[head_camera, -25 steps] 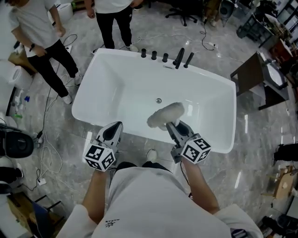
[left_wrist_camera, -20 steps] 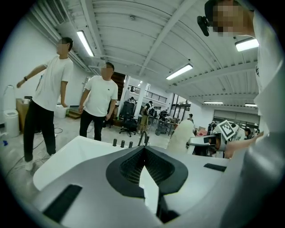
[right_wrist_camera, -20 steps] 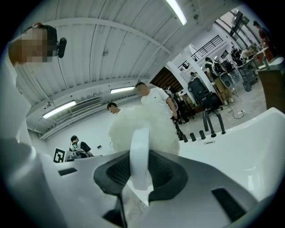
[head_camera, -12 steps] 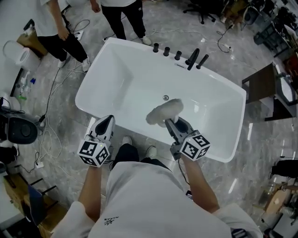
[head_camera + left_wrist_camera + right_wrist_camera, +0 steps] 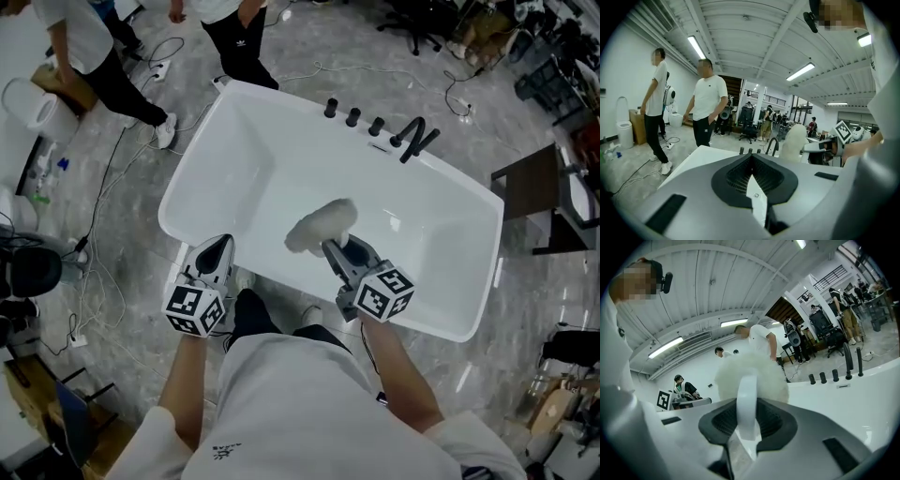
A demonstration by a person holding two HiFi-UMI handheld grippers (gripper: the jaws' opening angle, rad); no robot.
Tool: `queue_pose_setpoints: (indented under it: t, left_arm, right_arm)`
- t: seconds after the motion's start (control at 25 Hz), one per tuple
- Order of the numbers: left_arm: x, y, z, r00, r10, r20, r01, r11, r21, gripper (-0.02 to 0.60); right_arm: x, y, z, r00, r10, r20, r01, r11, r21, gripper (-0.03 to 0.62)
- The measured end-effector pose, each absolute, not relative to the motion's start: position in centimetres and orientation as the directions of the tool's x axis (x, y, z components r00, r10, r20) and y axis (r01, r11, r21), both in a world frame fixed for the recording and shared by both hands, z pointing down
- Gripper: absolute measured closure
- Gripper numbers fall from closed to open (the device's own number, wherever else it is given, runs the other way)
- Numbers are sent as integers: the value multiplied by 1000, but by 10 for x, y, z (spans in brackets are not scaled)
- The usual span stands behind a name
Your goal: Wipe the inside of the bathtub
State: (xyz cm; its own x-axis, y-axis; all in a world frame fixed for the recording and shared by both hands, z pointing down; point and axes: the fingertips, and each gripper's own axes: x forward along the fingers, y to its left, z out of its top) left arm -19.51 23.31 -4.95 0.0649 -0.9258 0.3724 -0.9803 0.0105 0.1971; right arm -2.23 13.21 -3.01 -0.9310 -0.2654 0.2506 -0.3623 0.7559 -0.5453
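white bathtub (image 5: 272, 169) stands on a grey marble floor (image 5: 309, 47), seen from above; inside is bare white, w/ a row of black taps (image 5: 375, 127) on the far rim. a fluffy white wiper head (image 5: 321, 225) sits over the tub's inside, close to the near wall, approx mid-length. can't tell if it presses on the surface.

right gripper (image 5: 342, 251) reaches over the near rim & has the wiper's white handle (image 5: 747, 394) pinched between its jaws, which are closed down to the handle's width. in the right gripper view the fluffy head (image 5: 776, 376) fills the space just beyond the jaws, w/ the tub rim (image 5: 862, 394) & taps (image 5: 834, 376) behind it.

left gripper (image 5: 220, 246) is held outside the tub, just beside the near rim, left of the person's body. its jaws are pressed together w/ nothing between them, per the left gripper view (image 5: 752, 183); that view also catches the tub's corner (image 5: 698, 157) & the wiper head (image 5: 793, 140) off to the right.

beyond the tub's far-left corner two people (image 5: 234, 28) stand on the floor. cables (image 5: 103, 216) trail along the left side, near a white toilet (image 5: 624, 133). a dark table (image 5: 525, 187) is at the tub's right end.
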Motion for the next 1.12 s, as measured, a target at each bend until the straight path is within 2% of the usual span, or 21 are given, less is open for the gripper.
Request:
queue_pose_setpoints:
  t: [0.52, 1.12]
  left_arm:
    - [-349, 176, 19, 112, -899, 422, -975, -17, 222, 571]
    - [-423, 107, 117, 125, -894, 430, -964, -8, 264, 571]
  right_arm:
    - [-198, 61, 28, -888, -308, 341, -448, 746, -493, 494]
    - [-308, -24, 144, -835, -375, 402, -535, 726, -433, 493]
